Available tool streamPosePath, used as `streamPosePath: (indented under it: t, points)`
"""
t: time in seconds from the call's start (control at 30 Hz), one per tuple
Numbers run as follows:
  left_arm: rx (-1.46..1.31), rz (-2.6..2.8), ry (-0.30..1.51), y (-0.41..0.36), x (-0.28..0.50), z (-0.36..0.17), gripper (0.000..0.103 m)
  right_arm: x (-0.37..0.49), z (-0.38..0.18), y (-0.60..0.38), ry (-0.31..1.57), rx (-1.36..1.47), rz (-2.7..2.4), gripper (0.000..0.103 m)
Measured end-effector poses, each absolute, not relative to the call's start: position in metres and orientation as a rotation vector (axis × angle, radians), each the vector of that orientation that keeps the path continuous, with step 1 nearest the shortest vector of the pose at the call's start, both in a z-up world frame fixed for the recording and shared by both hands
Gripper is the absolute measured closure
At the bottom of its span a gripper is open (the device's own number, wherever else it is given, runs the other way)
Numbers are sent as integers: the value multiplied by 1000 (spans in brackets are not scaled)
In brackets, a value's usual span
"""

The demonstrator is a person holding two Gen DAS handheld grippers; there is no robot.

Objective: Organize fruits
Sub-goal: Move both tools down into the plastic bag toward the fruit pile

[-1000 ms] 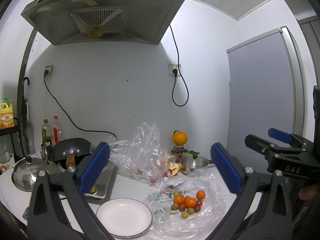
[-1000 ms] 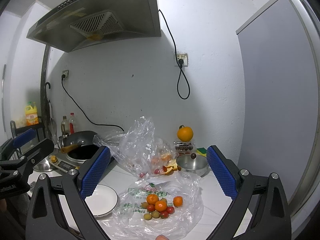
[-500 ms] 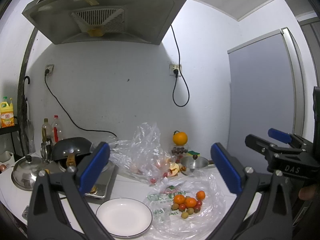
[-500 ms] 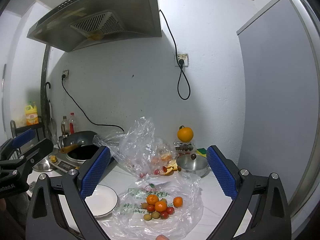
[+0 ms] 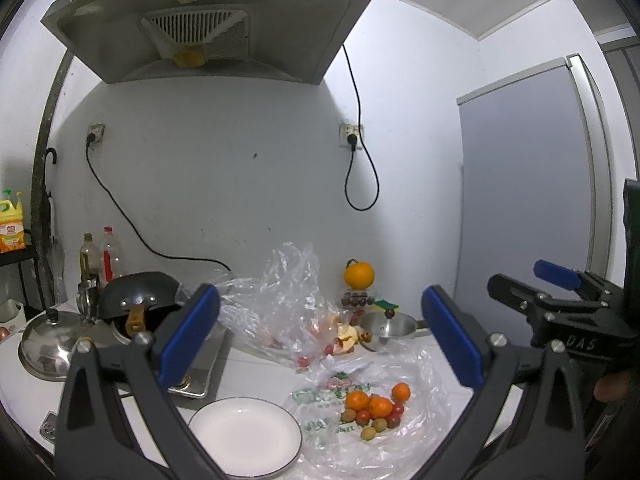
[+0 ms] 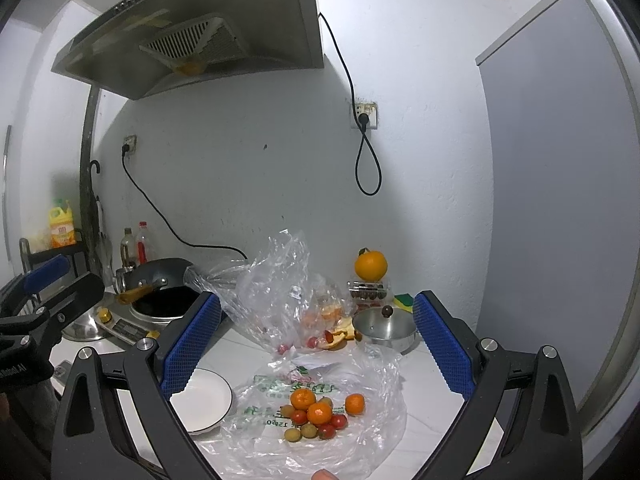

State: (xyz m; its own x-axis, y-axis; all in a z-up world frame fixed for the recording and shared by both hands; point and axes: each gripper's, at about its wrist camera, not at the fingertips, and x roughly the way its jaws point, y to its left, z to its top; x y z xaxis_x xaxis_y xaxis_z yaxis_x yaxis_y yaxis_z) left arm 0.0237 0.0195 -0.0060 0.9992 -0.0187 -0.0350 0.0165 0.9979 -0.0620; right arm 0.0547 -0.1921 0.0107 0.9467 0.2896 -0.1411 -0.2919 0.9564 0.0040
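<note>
A small heap of fruit (image 5: 374, 405) (image 6: 317, 412) lies on a flattened clear plastic bag (image 5: 416, 432) (image 6: 372, 424): small oranges, red cherry tomatoes and a few greenish-yellow round fruits. To its left stands an empty white plate (image 5: 245, 436) (image 6: 202, 400). My left gripper (image 5: 320, 336) hovers open above the plate and the heap, with nothing between its blue pads. My right gripper (image 6: 316, 340) is open too, held above the heap. Each gripper shows at the edge of the other's view.
A crumpled clear bag (image 5: 280, 304) with more fruit and peel sits behind. A large orange (image 5: 359, 274) rests on a small box, a steel pot (image 5: 386, 324) beside it. At the left are a wok (image 5: 140, 296) on a cooker, a steel lid (image 5: 52, 340) and bottles (image 5: 100, 256). A range hood (image 5: 212, 20) hangs overhead.
</note>
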Motion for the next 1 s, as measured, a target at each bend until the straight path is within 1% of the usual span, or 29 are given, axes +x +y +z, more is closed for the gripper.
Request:
streamPosePath:
  t: [0.27,0.53,1.0]
  points:
    - [-65,-16,70,17,53,-17,1,74,-2,-198,144,-67,317,4]
    - [-82,-24,123,5,87,-40,1,109,-27,-212,233,-102,308,4]
    - [-32,-19,336,-29,151,-111,2,168,-80,-228,377,-119,364,5]
